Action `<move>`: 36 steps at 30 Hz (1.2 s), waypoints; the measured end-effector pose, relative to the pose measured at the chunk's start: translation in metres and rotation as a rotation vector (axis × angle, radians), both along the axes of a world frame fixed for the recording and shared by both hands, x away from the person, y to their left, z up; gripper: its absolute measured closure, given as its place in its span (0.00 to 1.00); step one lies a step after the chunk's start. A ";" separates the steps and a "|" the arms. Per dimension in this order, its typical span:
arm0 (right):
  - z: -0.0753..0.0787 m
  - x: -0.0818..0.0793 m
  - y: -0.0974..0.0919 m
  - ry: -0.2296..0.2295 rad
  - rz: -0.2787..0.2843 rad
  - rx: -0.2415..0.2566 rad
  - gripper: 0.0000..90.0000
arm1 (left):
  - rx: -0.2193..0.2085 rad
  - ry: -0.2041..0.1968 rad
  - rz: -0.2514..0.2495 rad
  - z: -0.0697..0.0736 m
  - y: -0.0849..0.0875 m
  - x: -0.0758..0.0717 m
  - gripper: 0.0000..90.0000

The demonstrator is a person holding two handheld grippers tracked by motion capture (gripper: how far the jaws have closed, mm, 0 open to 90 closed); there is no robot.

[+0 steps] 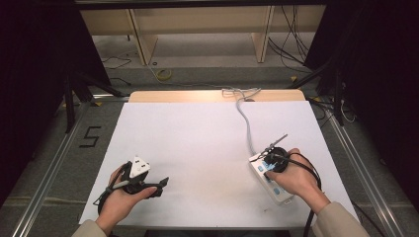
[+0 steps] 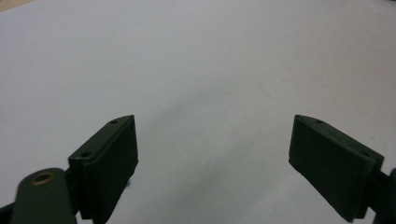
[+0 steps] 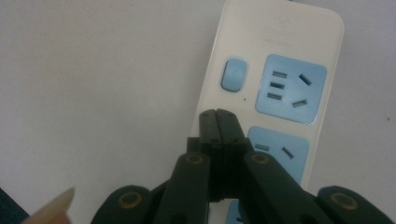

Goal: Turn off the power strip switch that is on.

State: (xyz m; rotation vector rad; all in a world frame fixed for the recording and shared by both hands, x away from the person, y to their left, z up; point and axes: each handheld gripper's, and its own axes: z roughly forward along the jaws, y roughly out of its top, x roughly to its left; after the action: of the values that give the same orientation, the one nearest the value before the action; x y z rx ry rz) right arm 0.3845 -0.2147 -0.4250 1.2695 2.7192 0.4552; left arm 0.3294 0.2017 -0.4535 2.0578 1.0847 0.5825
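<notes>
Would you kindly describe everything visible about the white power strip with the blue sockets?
The white plastic power strip with blue sockets is a long rounded bar lying flat on the white table sheet, at the person's right near the front edge. It has a small blue rocker button beside the first socket, and no plugs in the sockets that show. Its pale cable runs off its far end toward the table's back edge. The right gripper, jaws closed, sits over it; contact is unclear.

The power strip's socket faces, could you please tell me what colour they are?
Light blue, set in the white plastic power strip; the right gripper view shows it best.
</notes>
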 end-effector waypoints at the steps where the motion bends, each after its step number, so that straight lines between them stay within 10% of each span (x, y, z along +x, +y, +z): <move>1: 0.000 0.000 0.000 -0.008 0.002 0.004 1.00 | -0.001 -0.001 0.000 0.000 0.000 0.000 0.17; 36: 0.010 -0.011 -0.030 -0.259 0.011 0.220 0.96 | 0.001 0.001 0.003 0.000 0.002 -0.001 0.17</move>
State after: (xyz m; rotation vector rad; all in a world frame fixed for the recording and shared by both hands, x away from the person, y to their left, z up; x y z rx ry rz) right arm 0.3739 -0.2444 -0.4150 1.1482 2.5137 0.8747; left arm 0.3289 0.2032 -0.4535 2.0580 1.0888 0.5831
